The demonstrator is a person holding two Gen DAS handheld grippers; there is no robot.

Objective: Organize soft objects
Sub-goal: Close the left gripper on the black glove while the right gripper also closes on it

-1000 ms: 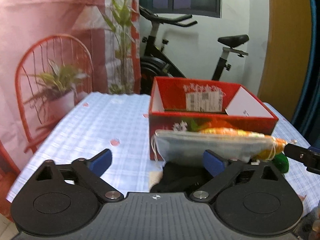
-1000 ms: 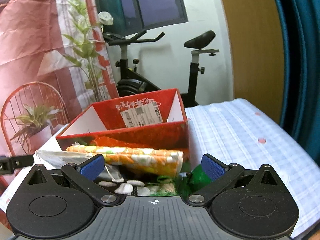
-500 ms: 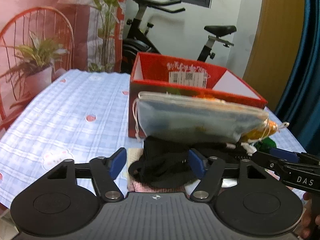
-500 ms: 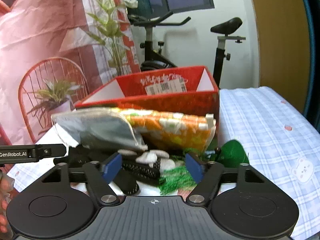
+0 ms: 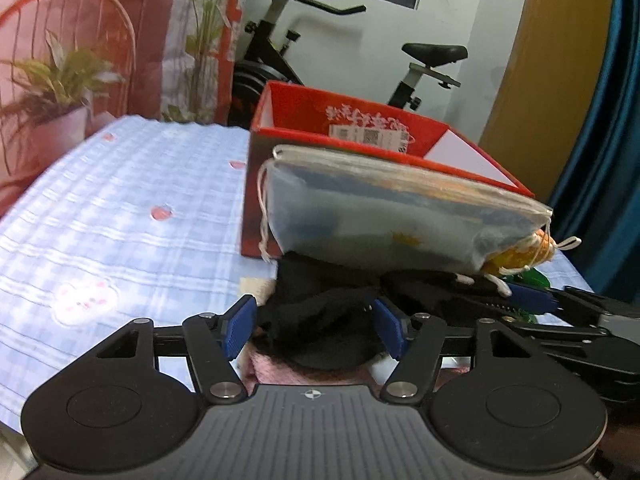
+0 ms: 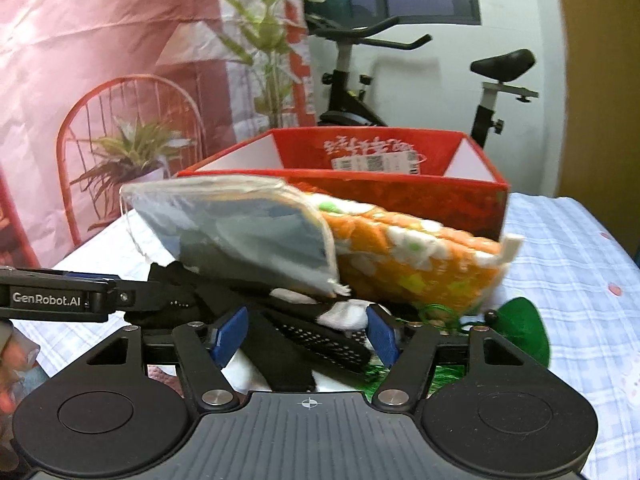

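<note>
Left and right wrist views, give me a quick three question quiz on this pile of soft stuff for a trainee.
1. True or false: the red box stands behind the pile.
2. What sticks out of the grey drawstring pouch? A) orange knitted piece B) blue towel
3. Which cloth sits between the left gripper fingers?

Key: 1 true. 2 A, the orange knitted piece. 3 The black cloth.

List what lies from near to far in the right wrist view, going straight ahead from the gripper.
right gripper → black fabric item between the fingers → grey drawstring pouch with the orange knitted piece sticking out of it → red box → exercise bike by the far wall.
</note>
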